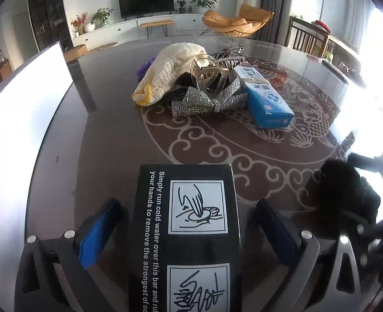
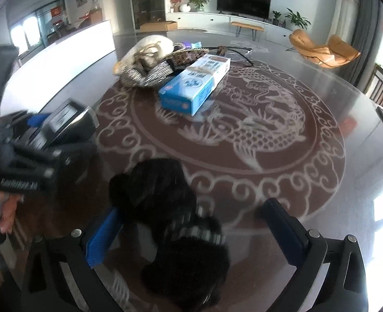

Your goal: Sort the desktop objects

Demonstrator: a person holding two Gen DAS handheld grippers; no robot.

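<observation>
A black box [image 1: 186, 234] printed with white instructions lies flat by the worktop's near edge. Just beside it rests a black furry hair piece [image 2: 170, 221]. Toward the middle, a blue carton [image 1: 265, 101] lies against a heap: cream cloth [image 1: 170, 70], sparkly silver bow [image 1: 207, 101], clear claw clip [image 1: 207, 72].

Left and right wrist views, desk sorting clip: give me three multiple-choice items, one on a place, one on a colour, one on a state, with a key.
1. Where does the black box lie?
A. on the pile
B. between the left gripper's fingers
C. on the orange chair

2. What colour is the carton beside the pile?
A. blue
B. green
C. red

3. How does the right gripper stand around the black furry item?
A. shut on it
B. open, pads clear of it
C. out of view

Key: B, a finger flanks each side; A, blue faces in both views; B, gaps show beside both pads.
</observation>
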